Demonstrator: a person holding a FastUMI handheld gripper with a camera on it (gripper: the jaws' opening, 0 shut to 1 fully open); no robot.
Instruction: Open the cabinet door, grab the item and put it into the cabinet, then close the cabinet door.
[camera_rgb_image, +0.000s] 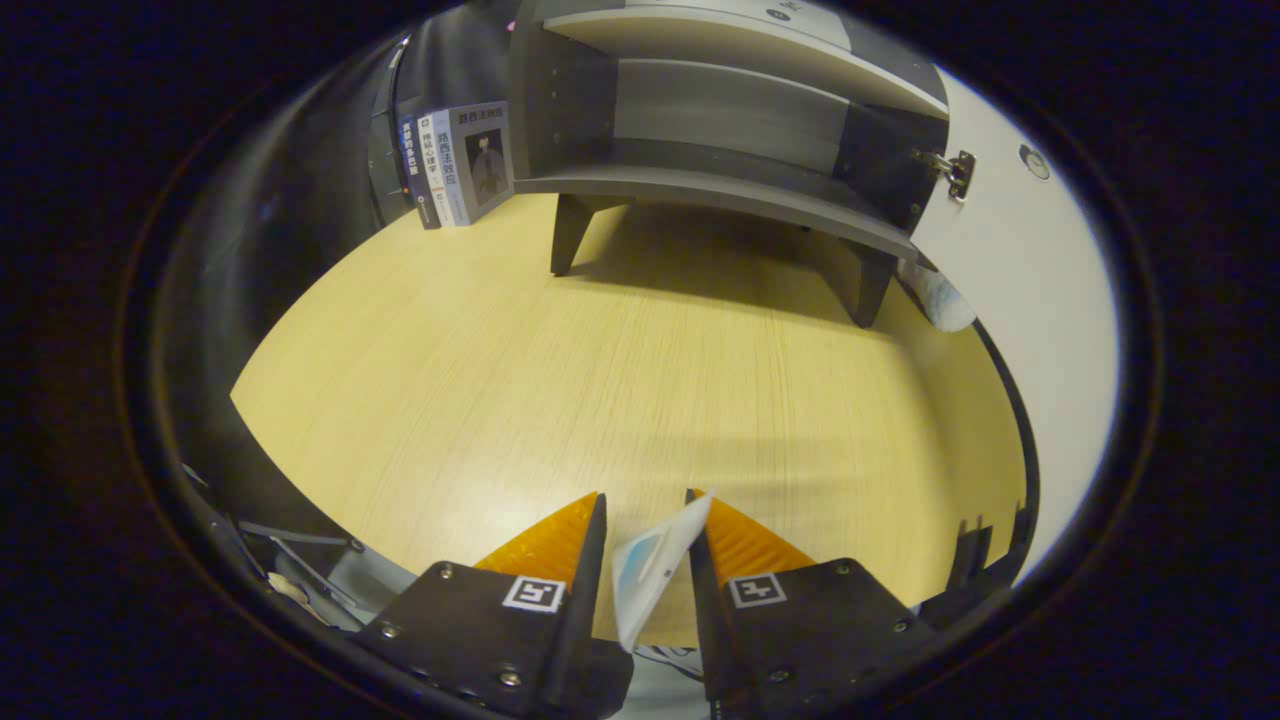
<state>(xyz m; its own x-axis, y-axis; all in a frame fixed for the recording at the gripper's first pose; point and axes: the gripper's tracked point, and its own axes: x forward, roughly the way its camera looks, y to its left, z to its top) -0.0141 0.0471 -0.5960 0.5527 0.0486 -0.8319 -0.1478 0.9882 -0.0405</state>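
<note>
The big pale wooden table (620, 380) holds a grey open cabinet (720, 130) at twelve o'clock, its white door (1030, 290) swung wide (two o'clock). Upright books (460, 165) wait at eleven. The gripper (645, 515) pinches a small white-and-blue packet (650, 565) at six, fingers narrow.

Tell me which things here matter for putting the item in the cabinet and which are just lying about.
Part of the job:
- cabinet, its shelves exposed
- white door, swung open
- flat packet between the gripper fingers, though whether both press on it is unclear

Just lying about:
- books standing beside the cabinet
- white object by the cabinet's far leg
</note>
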